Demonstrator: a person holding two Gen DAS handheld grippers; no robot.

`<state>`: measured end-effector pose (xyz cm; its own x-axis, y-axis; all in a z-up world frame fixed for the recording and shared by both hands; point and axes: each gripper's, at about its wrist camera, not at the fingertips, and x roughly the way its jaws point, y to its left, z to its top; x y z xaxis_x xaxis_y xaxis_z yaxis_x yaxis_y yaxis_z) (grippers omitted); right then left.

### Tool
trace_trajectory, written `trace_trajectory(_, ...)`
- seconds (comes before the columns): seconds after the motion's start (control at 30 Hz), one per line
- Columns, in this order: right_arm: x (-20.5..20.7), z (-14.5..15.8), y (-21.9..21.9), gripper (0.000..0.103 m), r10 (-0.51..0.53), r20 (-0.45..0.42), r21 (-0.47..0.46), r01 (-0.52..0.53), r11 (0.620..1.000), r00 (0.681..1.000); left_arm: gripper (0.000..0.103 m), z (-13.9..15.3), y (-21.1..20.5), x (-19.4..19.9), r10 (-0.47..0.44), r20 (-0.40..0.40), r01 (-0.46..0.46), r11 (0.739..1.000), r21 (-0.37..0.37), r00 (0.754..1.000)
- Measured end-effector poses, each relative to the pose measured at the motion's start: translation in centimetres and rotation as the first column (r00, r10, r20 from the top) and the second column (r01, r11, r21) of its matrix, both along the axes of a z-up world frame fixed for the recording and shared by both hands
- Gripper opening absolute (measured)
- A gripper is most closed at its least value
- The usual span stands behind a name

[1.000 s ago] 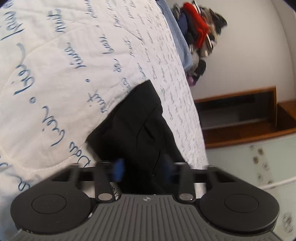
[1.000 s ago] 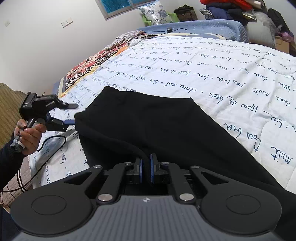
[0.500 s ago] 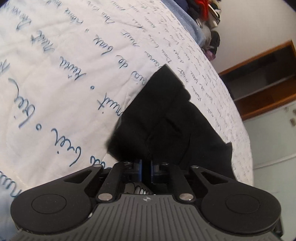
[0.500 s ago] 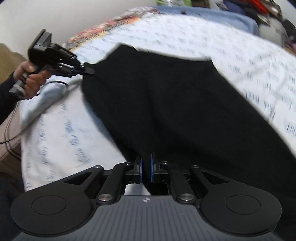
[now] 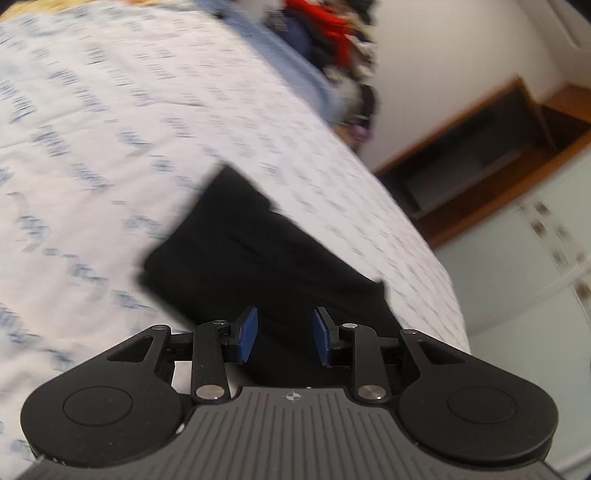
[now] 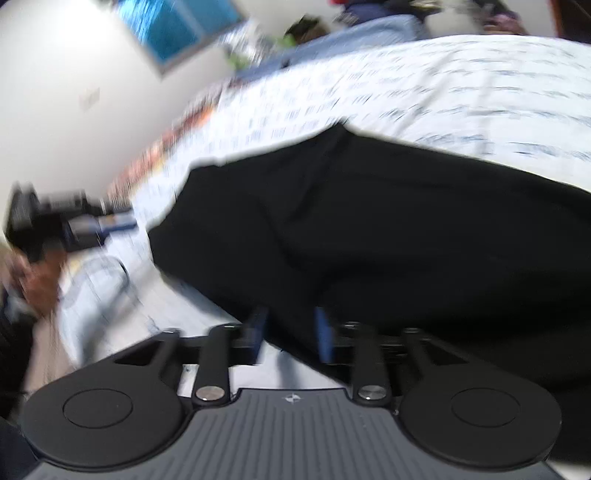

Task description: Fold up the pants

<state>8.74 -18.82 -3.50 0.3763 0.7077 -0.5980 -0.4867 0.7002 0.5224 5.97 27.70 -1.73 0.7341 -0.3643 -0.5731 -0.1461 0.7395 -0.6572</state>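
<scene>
The black pants (image 5: 258, 254) lie folded on the white quilt with blue script (image 5: 110, 110). In the right wrist view the pants (image 6: 388, 221) fill the middle of the frame. My left gripper (image 5: 283, 332) is open, its blue pads (image 5: 246, 334) apart just above the near edge of the pants, holding nothing. My right gripper (image 6: 290, 334) is open too, its jaws apart over the near edge of the pants. The left gripper also shows in the right wrist view (image 6: 74, 225), held in a hand at the left, off the pants. Both views are blurred.
A pile of clothes (image 5: 332, 29) sits at the far end of the bed. A wooden shelf (image 5: 480, 155) and a pale cabinet (image 5: 535, 266) stand beyond the bed's right edge. A window (image 6: 184, 26) is in the wall.
Both grippers were shut on the pants half a second ago and have opened and let go. The left gripper has pulled back from the cloth.
</scene>
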Motion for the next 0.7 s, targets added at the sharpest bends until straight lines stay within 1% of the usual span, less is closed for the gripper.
trace_trajectory(0.03, -0.4, 0.6, -1.7, 0.059, -0.040, 0.004, 0.033, 0.040, 0.999, 0.999, 0.036, 0.2, -1.1, 0.1, -0.030, 0.016, 0.030, 1.000, 0.003, 0.999)
trace_trajectory(0.07, -0.7, 1.2, -3.6, 0.078, -0.087, 0.008, 0.065, 0.086, 0.994, 0.996, 0.036, 0.4, -2.3, 0.3, -0.069, 0.033, 0.069, 0.998, 0.003, 0.997)
trace_trajectory(0.1, -0.8, 1.9, -5.8, 0.083, -0.139, 0.006, 0.105, 0.138, 0.985, 0.990, 0.036, 0.5, -3.7, 0.8, -0.107, 0.051, 0.106, 0.994, 0.007, 0.993)
trace_trajectory(0.17, -0.3, 3.1, -10.5, 0.083, -0.253, -0.033, 0.173, 0.255, 0.951, 0.967, 0.038, 0.4, -6.6, 1.5, -0.182, 0.078, 0.180, 0.983, 0.034, 0.980)
trace_trajectory(0.23, 0.9, 4.0, -15.4, 0.083, -0.394, -0.091, 0.201, 0.404, 0.892, 0.915, 0.042, -0.4, -9.5, 2.5, -0.242, 0.086, 0.237, 0.970, 0.061, 0.966)
trace_trajectory(0.27, 1.5, 4.5, -17.6, 0.083, -0.466, -0.093, 0.192, 0.475, 0.859, 0.880, 0.044, -0.9, -10.9, 3.0, -0.265, 0.085, 0.258, 0.963, 0.079, 0.961)
trace_trajectory(0.33, 3.4, 5.1, -21.4, 0.083, -0.578, -0.112, 0.123, 0.589, 0.799, 0.808, 0.044, -2.2, -13.6, 3.5, -0.302, 0.074, 0.290, 0.947, 0.137, 0.950)
trace_trajectory(0.37, 4.6, 5.0, -22.9, 0.083, -0.617, -0.150, 0.084, 0.632, 0.771, 0.773, 0.044, -2.9, -14.8, 3.7, -0.317, 0.071, 0.301, 0.937, 0.176, 0.946)
trace_trajectory(0.4, 5.8, 4.9, -24.2, 0.083, -0.640, -0.195, 0.066, 0.661, 0.748, 0.743, 0.045, -3.5, -15.9, 3.8, -0.327, 0.075, 0.306, 0.929, 0.209, 0.942)
trace_trajectory(0.43, 7.0, 4.6, -25.2, 0.083, -0.639, -0.233, 0.075, 0.668, 0.740, 0.733, 0.046, -4.2, -16.7, 3.9, -0.338, 0.076, 0.313, 0.921, 0.234, 0.938)
trace_trajectory(0.47, 8.0, 4.2, -26.0, 0.083, -0.628, -0.261, 0.094, 0.667, 0.739, 0.733, 0.046, -4.9, -17.2, 3.9, -0.346, 0.065, 0.321, 0.914, 0.248, 0.936)
trace_trajectory(0.5, 9.0, 3.9, -26.4, 0.083, -0.630, -0.281, 0.097, 0.675, 0.732, 0.724, 0.049, -5.5, -17.8, 3.8, -0.352, 0.061, 0.325, 0.908, 0.266, 0.934)
trace_trajectory(0.53, 9.9, 3.6, -26.2, 0.083, -0.648, -0.292, 0.077, 0.693, 0.717, 0.703, 0.050, -5.9, -18.0, 3.7, -0.353, 0.076, 0.319, 0.903, 0.289, 0.932)
trace_trajectory(0.57, 10.6, 3.1, -26.7, 0.083, -0.661, -0.301, 0.052, 0.704, 0.708, 0.687, 0.055, -6.3, -18.0, 3.5, -0.356, 0.094, 0.315, 0.901, 0.297, 0.930)
trace_trajectory(0.6, 11.5, 2.6, -26.5, 0.083, -0.660, -0.301, 0.026, 0.698, 0.716, 0.688, 0.058, -6.7, -18.1, 3.4, -0.357, 0.109, 0.313, 0.902, 0.297, 0.927)
trace_trajectory(0.63, 12.2, 1.9, -26.2, 0.083, -0.667, -0.304, -0.009, 0.698, 0.716, 0.680, 0.058, -6.9, -18.0, 3.1, -0.355, 0.118, 0.307, 0.902, 0.304, 0.927)
trace_trajectory(0.67, 12.5, 1.2, -26.3, 0.083, -0.689, -0.322, -0.061, 0.712, 0.700, 0.650, 0.058, -6.9, -18.0, 3.0, -0.355, 0.122, 0.304, 0.901, 0.310, 0.927)
trace_trajectory(0.7, 12.7, 0.5, -26.2, 0.083, -0.697, -0.346, -0.103, 0.713, 0.693, 0.628, 0.058, -6.9, -18.0, 2.8, -0.356, 0.123, 0.305, 0.901, 0.309, 0.926)
